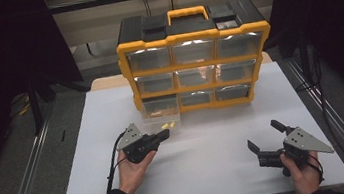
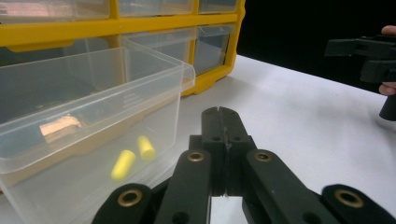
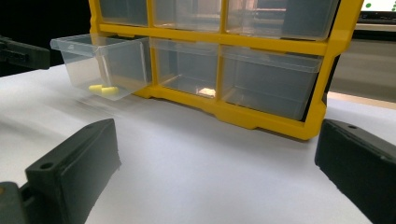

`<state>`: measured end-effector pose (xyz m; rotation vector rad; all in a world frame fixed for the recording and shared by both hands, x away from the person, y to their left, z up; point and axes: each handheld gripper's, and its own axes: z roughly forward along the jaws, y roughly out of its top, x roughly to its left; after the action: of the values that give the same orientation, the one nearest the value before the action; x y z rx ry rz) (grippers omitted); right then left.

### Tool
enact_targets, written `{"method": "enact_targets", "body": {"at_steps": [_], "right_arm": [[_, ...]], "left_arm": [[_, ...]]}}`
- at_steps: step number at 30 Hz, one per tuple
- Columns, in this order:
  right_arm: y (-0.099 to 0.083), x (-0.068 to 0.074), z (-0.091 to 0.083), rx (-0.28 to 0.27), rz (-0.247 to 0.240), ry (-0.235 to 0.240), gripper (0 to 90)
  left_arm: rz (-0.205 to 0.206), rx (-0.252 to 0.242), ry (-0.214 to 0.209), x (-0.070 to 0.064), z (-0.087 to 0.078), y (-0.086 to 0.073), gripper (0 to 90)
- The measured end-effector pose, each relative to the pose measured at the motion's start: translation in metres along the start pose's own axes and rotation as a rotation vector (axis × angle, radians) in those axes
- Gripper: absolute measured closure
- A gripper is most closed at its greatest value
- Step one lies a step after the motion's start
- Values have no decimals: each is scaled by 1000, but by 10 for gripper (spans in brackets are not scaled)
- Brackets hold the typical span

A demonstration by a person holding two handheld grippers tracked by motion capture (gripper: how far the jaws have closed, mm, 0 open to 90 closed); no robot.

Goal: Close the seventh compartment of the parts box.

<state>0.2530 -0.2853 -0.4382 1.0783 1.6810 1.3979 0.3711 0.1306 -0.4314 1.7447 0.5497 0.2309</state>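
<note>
Two yellow earplugs (image 1: 168, 126) lie side by side in front of the yellow organiser (image 1: 195, 58), at the near end of the clear drawer (image 1: 161, 112) that is pulled out of the bottom left slot. In our left gripper view they (image 2: 133, 157) show through the drawer's (image 2: 93, 116) front wall, one tilted against the other, and they seem to lie inside on its floor; from above we cannot tell for sure whether they are in the drawer or just before it.

Our left gripper (image 1: 162, 136) hangs near the drawer's front, aimed at it, with its jaws pressed together on nothing; in its own view (image 2: 219, 121) the two black tips meet in a thin seam just right of the drawer. Our right gripper (image 1: 264, 137) sits well apart at the near right of the white desk (image 1: 215, 136), its jaws spread wide and empty. In its own view the jaws rise at either edge, and the drawer (image 3: 105, 65) with the earplugs (image 3: 103, 88) stands far off to the left.
</note>
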Motion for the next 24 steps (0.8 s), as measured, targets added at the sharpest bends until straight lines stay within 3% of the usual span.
{"method": "enact_targets", "body": {"at_steps": [24], "right_arm": [[1, 4, 0, 7, -15, 4, 0]], "left_arm": [[9, 28, 23, 8, 3, -2, 900]]}}
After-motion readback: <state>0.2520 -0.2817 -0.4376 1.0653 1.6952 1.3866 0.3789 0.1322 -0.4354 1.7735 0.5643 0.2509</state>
